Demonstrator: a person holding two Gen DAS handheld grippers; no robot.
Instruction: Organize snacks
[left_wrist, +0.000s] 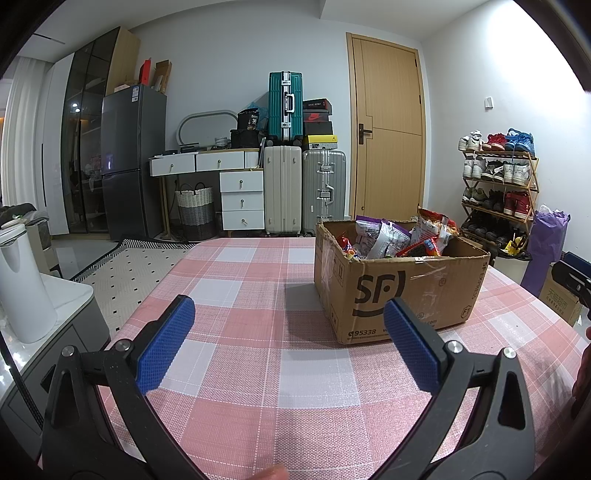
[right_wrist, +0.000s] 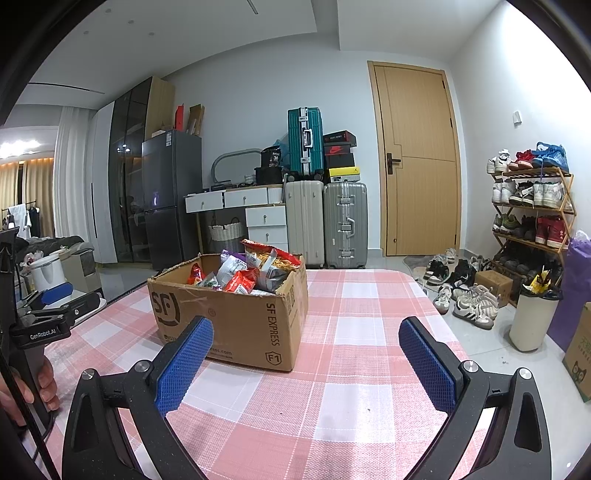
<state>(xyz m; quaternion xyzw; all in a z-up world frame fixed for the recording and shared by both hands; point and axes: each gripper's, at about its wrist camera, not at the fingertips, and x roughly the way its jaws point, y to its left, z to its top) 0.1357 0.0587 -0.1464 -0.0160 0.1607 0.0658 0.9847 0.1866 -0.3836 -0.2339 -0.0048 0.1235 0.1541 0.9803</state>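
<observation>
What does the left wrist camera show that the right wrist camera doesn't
Only the left wrist view shows the patterned rug on the floor.

Only the right wrist view shows the loose sneakers on the floor, the small cardboard box by the shoe rack, and the left gripper held in a hand.

Both show the open SF box of snack packets on the checked tablecloth, suitcases, door, and that gripper's own fingers spread apart.

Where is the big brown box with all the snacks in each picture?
Left wrist view: the cardboard box sits right of centre on the checked tablecloth, beyond the right blue pad of the open left tongs.
Right wrist view: the same box sits left of centre, behind the left pad of the open right tongs.
Shared landmark: the teal suitcase against the back wall.
</observation>
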